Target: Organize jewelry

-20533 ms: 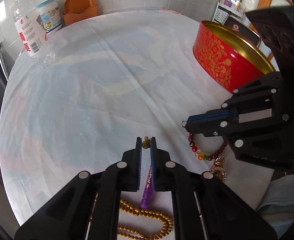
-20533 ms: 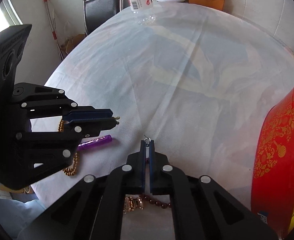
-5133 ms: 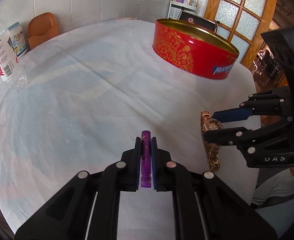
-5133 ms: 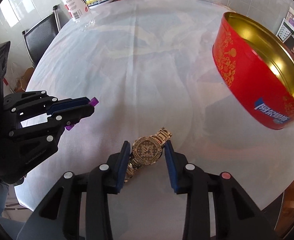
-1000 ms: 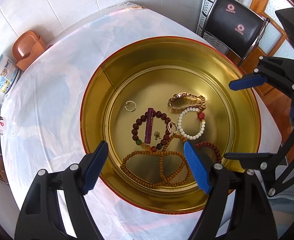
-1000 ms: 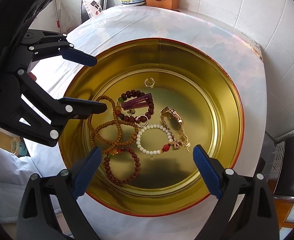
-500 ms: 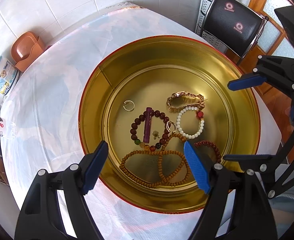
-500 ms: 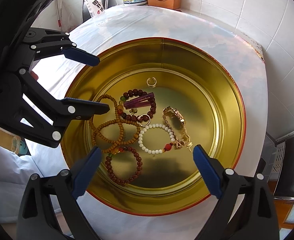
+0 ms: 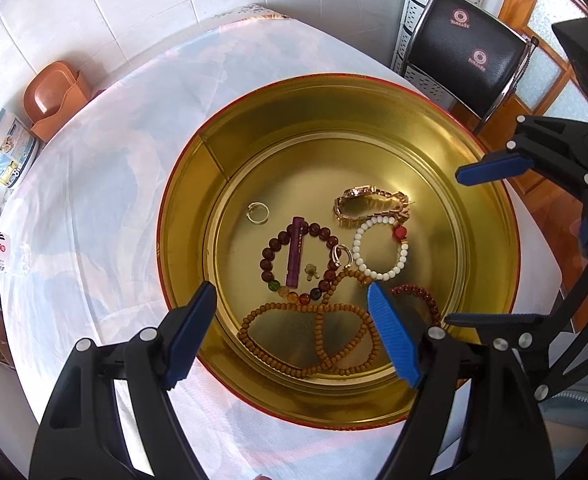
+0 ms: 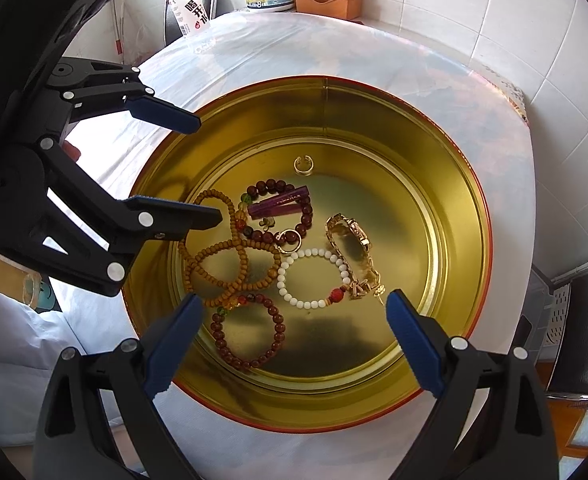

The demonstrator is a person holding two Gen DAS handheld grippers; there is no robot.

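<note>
A round red tin (image 9: 182, 208) with a gold inside stands on the table and holds all the jewelry. In it lie a gold watch (image 9: 369, 200), a white bead bracelet (image 9: 357, 240), a purple tube (image 9: 295, 252) across a dark red bead bracelet (image 9: 268, 254), a small ring (image 9: 258, 213) and a long brown bead necklace (image 9: 278, 360). My left gripper (image 9: 292, 292) hovers open above the tin's near side with nothing between its blue pads. My right gripper (image 10: 294, 298) also hangs open and empty over the tin (image 10: 473, 216), above the watch (image 10: 349, 236) and the white bracelet (image 10: 305, 254).
The tin sits on a round table with a pale cloth (image 9: 94, 200). An orange holder (image 9: 54, 96), a white tub (image 9: 10, 152) and a water bottle (image 10: 188, 8) stand at the far edge by the tiled wall. A black chair (image 9: 465, 60) stands beyond the table.
Five seconds ago my left gripper held the purple tube and my right the watch; both now lie in the tin and both grippers are open. Nothing moved in the last second.
</note>
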